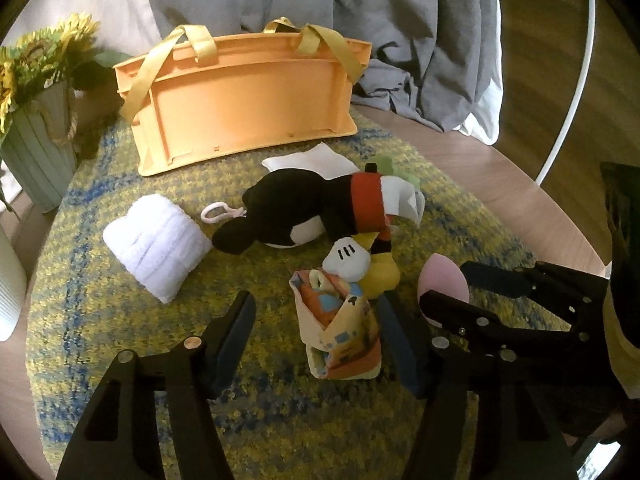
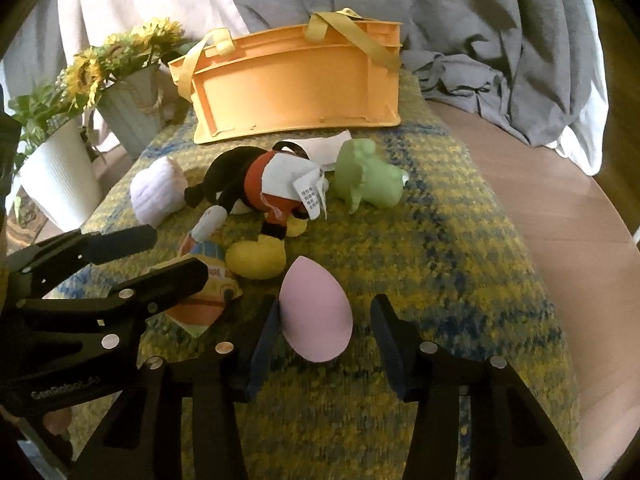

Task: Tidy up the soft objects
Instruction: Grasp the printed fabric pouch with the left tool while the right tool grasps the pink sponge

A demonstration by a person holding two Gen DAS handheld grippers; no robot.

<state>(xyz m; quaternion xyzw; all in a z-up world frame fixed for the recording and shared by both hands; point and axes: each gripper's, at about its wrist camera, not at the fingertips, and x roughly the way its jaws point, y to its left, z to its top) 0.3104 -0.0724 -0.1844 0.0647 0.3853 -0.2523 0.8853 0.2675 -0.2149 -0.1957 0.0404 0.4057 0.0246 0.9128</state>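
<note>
Now the right hand-held gripper (image 2: 322, 326) stood released, the pink sponge (image 2: 316, 312) between its fingers, long axis pointing ahead. The left hand-held gripper (image 1: 316, 322), also released, straddled the cloth book (image 1: 340, 332).

We see a round wooden table (image 2: 568, 216) under a yellow-and-blue mat (image 2: 440, 264). On the mat, an orange basket (image 1: 240, 100) stands at the back. In front of it lie a mouse doll (image 1: 296, 208), white towel (image 1: 158, 240), green toy (image 2: 366, 178), pink sponge (image 2: 316, 314) and cloth book (image 1: 340, 328).
</note>
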